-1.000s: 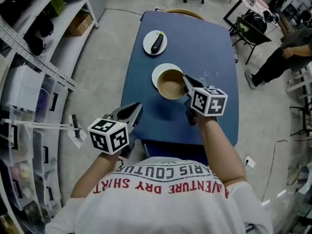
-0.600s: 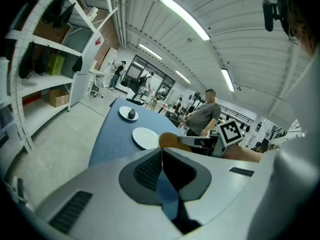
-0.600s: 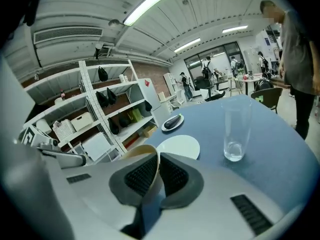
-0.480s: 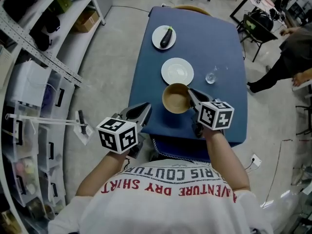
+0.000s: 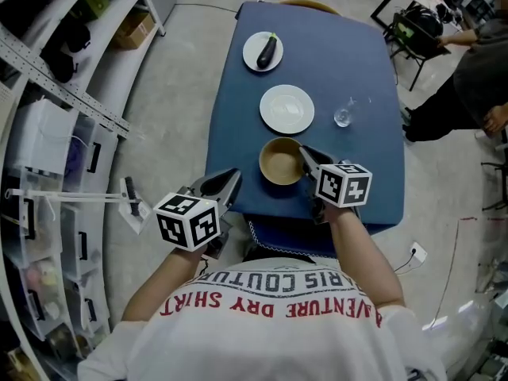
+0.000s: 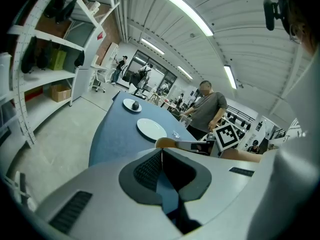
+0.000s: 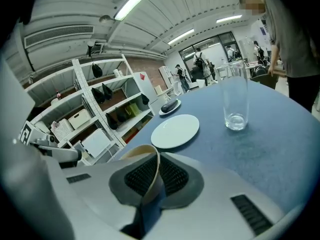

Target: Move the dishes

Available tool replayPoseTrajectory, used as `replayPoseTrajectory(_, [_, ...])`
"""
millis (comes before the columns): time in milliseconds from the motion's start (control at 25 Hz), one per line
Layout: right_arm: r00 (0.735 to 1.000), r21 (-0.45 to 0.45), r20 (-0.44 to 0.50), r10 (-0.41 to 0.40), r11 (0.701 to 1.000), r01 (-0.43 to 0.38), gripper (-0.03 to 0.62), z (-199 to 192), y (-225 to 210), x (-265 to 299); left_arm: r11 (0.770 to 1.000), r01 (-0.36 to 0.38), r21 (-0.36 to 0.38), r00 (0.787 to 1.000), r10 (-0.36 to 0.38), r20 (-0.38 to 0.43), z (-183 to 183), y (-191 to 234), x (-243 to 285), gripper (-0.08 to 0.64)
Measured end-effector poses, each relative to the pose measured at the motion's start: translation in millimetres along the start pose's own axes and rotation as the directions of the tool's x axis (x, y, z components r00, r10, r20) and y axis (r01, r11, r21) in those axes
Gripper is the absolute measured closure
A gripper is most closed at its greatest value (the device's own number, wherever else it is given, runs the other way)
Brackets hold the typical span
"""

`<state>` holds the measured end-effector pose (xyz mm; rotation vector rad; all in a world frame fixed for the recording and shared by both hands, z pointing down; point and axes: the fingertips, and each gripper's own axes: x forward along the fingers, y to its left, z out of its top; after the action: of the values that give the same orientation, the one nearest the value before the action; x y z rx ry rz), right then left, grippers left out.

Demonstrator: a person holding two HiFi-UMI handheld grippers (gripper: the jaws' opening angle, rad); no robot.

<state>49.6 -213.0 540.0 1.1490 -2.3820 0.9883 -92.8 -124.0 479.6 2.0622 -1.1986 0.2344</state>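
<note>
A tan bowl point(image 5: 280, 162) sits low over the near part of the blue table point(image 5: 238, 94), its right rim pinched by my right gripper point(image 5: 305, 157). In the right gripper view the bowl's rim point(image 7: 150, 159) stands between the shut jaws of the right gripper point(image 7: 152, 176). An empty white plate point(image 5: 286, 108) lies just beyond the bowl. Farther back, a small white plate point(image 5: 263, 51) carries a dark eggplant point(image 5: 268, 50). My left gripper point(image 5: 223, 186) hangs off the table's near left corner, shut, holding nothing. The left gripper point(image 6: 161, 159) sees the bowl point(image 6: 165, 143) ahead.
A clear drinking glass point(image 5: 343, 118) stands right of the empty plate, also in the right gripper view point(image 7: 235, 104). Shelving point(image 5: 55, 94) runs along the left. A person point(image 5: 468, 78) sits at the far right, near a chair point(image 5: 417, 34).
The bowl has come off the white plate and moved toward me, held by my right gripper. It now lies near the table's front edge. My left gripper stayed put.
</note>
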Motion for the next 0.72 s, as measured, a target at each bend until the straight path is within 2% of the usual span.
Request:
replayPoseTrajectory(320, [1.0, 0.018, 0.015, -0.017, 1.0, 0.017, 0.556, 0, -7, 2, 1.0, -0.001, 0.006, 1.0, 0.001, -0.001, -2, 5, -5, 0.531])
replayPoseTrajectory(480, [0.999, -0.008, 0.048, -0.016, 1.0, 0.016, 0.446, 9, -2, -4, 1.0, 0.006, 0.021, 1.0, -0.006, 0.011, 3, 2, -9, 0.531])
replayPoseTrajectory(600, [0.997, -0.09, 0.081, -0.018, 0.996, 0.025, 0.44, 19, 6, -21, 0.999, 0.019, 0.037, 1.0, -0.02, 0.023, 8, -6, -15, 0.531])
replayPoseTrajectory(720, [0.993, -0.223, 0.12, -0.007, 0.974, 0.034, 0.433, 31, 26, -46, 0.997, 0.043, 0.057, 0.998, -0.045, 0.033, 14, -16, -21, 0.531])
